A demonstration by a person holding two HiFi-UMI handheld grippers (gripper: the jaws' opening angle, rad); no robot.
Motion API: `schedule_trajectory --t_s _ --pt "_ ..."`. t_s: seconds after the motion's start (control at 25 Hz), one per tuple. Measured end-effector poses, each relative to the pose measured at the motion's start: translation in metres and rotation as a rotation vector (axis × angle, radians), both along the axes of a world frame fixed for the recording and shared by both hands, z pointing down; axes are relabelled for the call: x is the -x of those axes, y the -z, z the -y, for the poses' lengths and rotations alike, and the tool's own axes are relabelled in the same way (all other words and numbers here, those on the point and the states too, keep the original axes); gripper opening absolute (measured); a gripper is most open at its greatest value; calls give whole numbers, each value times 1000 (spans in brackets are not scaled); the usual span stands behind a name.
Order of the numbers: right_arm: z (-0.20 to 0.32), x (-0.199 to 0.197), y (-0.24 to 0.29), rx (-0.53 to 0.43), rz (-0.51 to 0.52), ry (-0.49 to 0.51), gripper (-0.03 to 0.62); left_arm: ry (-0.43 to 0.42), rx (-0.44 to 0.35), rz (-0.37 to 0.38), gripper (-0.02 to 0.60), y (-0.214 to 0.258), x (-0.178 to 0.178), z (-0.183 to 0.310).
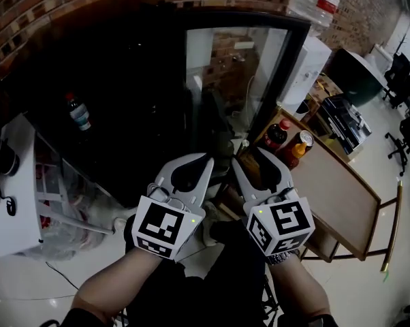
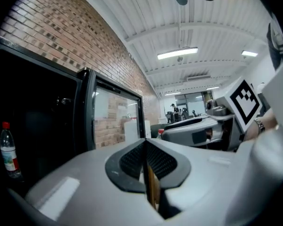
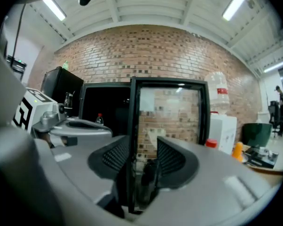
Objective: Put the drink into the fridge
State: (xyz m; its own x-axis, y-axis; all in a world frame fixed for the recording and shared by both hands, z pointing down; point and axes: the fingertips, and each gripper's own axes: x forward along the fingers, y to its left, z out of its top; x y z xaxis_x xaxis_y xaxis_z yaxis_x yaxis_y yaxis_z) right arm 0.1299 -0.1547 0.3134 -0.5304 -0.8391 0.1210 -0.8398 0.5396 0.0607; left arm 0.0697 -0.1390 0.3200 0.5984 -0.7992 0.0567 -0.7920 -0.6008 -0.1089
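Closest up, the white left gripper (image 1: 195, 163) was pinched closed on nothing, and the white right gripper (image 1: 257, 157) had its jaws parted, empty. The dark red-capped drink bottle (image 1: 276, 136) sat on the wooden table (image 1: 341, 196), right of the black fridge's open glass door (image 1: 235, 73). Risk imo: knocking over the orange bottle (image 1: 297, 150) just beside it, or clipping that door edge.

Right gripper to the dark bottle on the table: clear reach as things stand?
Probably yes. The dark bottle stands at the end of the table, just past the right gripper, with nothing between them, and its jaws stand apart.
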Motion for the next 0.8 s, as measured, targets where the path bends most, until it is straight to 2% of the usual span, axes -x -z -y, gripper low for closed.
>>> schedule_trajectory --t_s 0.44,0.6,0.8 --pt "-4 -122 -12 26 -19 -279 183 -120 11 -2 5 -2 -80 -8" --pt "6 -146 -15 42 -17 -332 193 -157 4 27 5 -3 -97 -2" --pt "21 -158 -22 65 -23 -349 193 -188 -4 34 5 1 -116 7"
